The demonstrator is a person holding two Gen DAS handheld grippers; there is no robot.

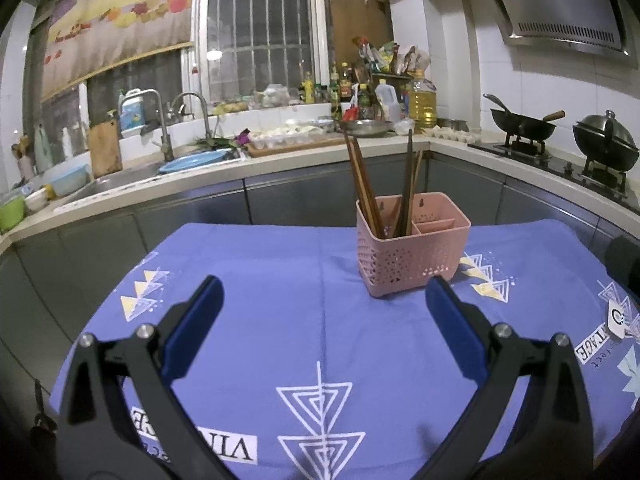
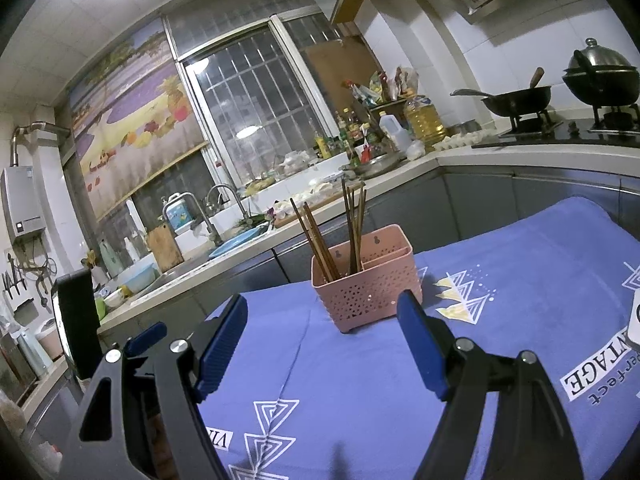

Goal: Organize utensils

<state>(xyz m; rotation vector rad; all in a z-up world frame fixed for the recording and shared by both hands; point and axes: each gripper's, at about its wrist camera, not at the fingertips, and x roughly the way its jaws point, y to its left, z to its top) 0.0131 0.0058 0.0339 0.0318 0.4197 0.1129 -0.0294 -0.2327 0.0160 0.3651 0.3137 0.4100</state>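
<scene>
The pink utensil caddy (image 1: 412, 246) is standing upright on the blue patterned cloth (image 1: 320, 320) covering the bench, at about one o'clock from the left gripper (image 1: 324, 312) and at twelve o'clock from the right gripper (image 2: 322, 332). Brown chopsticks (image 1: 362, 184) and darker utensils (image 1: 408, 184) are leaning out of its larger compartment; the smaller compartment, at three o'clock in the caddy, is looking empty. Both sets of jaws are standing wide with nothing between them, hovering over bare cloth short of the caddy.

The chief risk is likely to be tipping: the caddy appears to be light plastic and the sticks are rising well above its rim, so a jaw brushing their tops at twelve o'clock could be levering the whole thing over. The loose cloth is also creasing, and a dragging finger might be pulling it, and the caddy with it. With no loose utensils showing on the cloth, the sorting is probably finishing.
</scene>
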